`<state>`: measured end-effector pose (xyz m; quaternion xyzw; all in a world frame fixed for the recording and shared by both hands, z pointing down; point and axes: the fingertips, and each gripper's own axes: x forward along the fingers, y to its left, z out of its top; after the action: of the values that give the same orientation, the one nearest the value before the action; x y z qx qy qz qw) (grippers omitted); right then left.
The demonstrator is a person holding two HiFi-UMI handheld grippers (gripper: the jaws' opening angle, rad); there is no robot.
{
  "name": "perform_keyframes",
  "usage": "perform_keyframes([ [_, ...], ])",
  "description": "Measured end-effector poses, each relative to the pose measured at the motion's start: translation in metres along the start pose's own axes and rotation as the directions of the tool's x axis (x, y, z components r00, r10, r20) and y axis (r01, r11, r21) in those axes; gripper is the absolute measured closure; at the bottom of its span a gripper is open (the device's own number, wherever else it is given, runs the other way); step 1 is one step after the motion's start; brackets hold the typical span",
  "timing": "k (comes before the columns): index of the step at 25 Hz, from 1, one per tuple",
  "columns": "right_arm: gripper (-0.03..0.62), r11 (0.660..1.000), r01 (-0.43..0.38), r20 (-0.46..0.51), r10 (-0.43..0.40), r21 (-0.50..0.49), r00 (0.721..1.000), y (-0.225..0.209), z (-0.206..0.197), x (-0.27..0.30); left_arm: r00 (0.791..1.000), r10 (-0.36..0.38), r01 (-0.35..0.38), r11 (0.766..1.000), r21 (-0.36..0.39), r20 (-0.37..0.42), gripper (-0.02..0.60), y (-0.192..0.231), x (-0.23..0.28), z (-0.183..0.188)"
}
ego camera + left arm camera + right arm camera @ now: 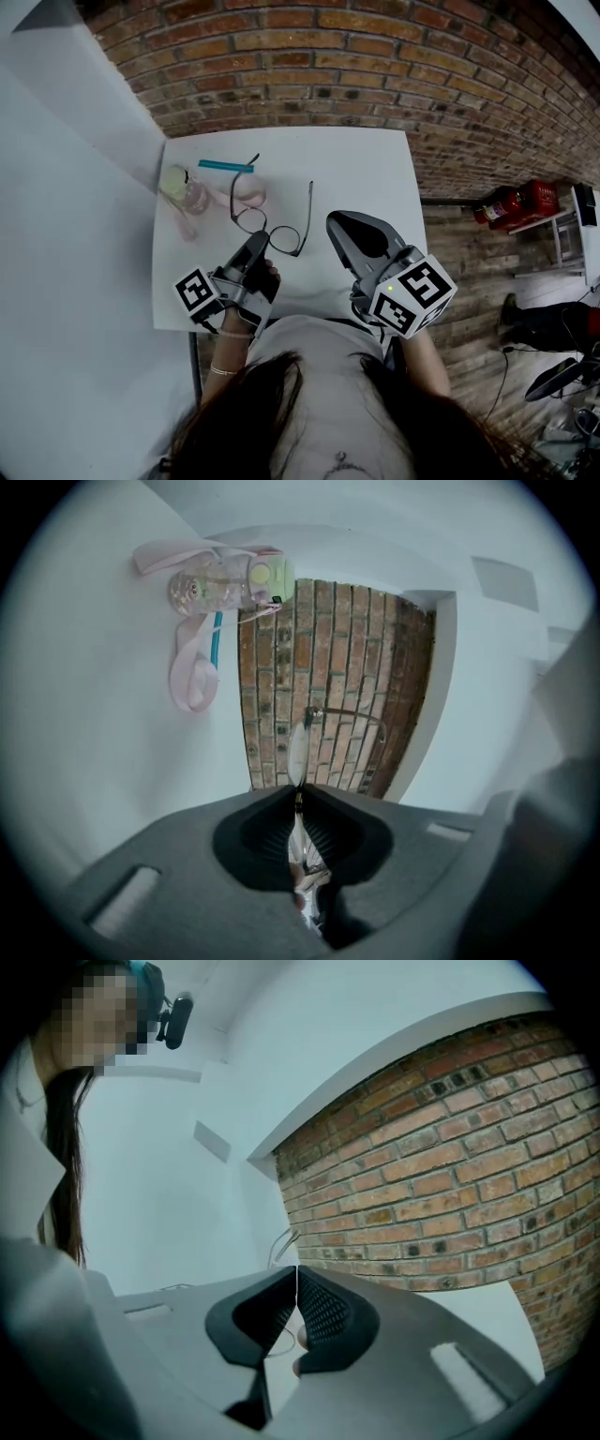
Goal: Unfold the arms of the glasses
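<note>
The thin dark-framed glasses (298, 246) lie on the white table (375, 169) with both arms swung out from the front, one (310, 211) pointing away on the right. My left gripper (261, 240) is shut on the near rim of the glasses. In the left gripper view the glasses (298, 747) show edge-on just past the closed jaws of the left gripper (298, 794). My right gripper (334, 221) hovers just right of the right arm, shut with nothing in it. In the right gripper view a thin piece of the frame (280, 1241) shows beyond the right gripper (297, 1271).
A clear bottle with a green lid (181, 187) and a pink strap (249, 192) lies at the table's far left, beside a blue stick (225, 166). A brick wall (309, 66) stands behind the table. A red extinguisher (516, 202) lies on the floor, right.
</note>
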<state>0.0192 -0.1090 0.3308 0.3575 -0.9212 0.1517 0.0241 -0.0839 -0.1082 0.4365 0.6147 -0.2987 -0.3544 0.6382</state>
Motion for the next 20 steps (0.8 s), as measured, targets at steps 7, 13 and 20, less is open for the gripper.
perform_keyframes([
  [7,0.591,0.995,0.082,-0.028,-0.083,-0.060,0.996,-0.021,-0.013,-0.005,1.000,-0.020,0.020,1.000,-0.014,-0.016,0.558,-0.006,-0.001,-0.003],
  [13,0.591,0.982,0.160,-0.072,-0.168,-0.101,0.983,-0.038,-0.031,-0.008,0.998,-0.043,0.042,0.999,-0.026,-0.046,0.558,-0.011,0.000,-0.009],
  [20,0.589,0.972,0.211,-0.126,-0.223,-0.105,0.967,-0.052,-0.050,-0.009,0.995,-0.051,0.048,0.998,-0.043,-0.085,0.558,-0.013,0.002,-0.015],
])
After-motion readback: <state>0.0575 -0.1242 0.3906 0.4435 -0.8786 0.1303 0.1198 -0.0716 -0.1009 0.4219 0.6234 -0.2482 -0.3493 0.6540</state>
